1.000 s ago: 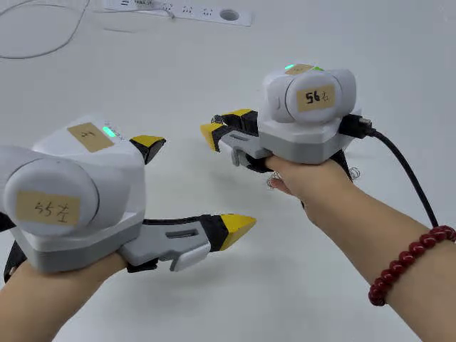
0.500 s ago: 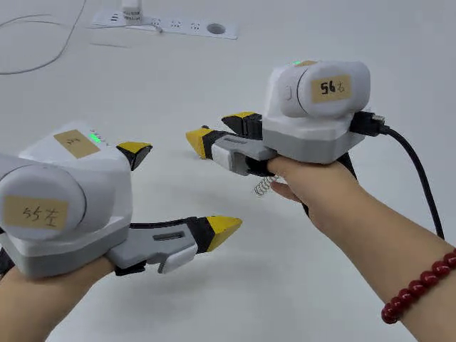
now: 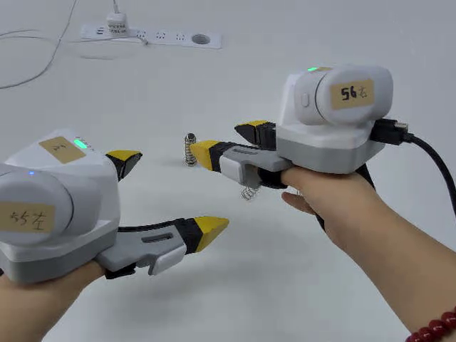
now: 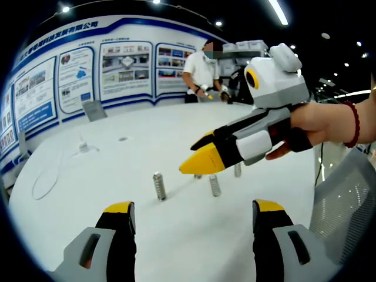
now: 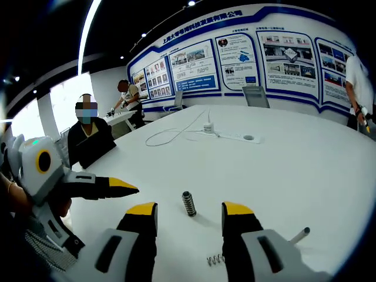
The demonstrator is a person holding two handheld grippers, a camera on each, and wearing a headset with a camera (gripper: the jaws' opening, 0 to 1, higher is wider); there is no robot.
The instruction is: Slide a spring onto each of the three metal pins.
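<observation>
Spring-wrapped pin (image 3: 190,149) is standing upright on the white bench (image 3: 92,92), and I'm seeing it right off the tip of the right gripper (image 3: 224,141), close but not touching. In the right gripper view it's sitting between my two yellow-tipped jaws and a little beyond them; those jaws are gaping apart, gripping nothing. A loose spring (image 3: 248,192) is lying flat on the bench just below that gripper, near the hand holding it. Over on the near left, the left gripper (image 3: 169,194) is hovering above the bench with its jaws spread wide, nothing between them, well apart from the pin. From the left gripper view I'm picking out a second pin (image 4: 215,184) and a third pin (image 4: 237,170) standing past the right gripper's tip; whether either is wearing a spring, I cannot tell. A power strip (image 3: 149,34) is lying at the far side of the bench.
</observation>
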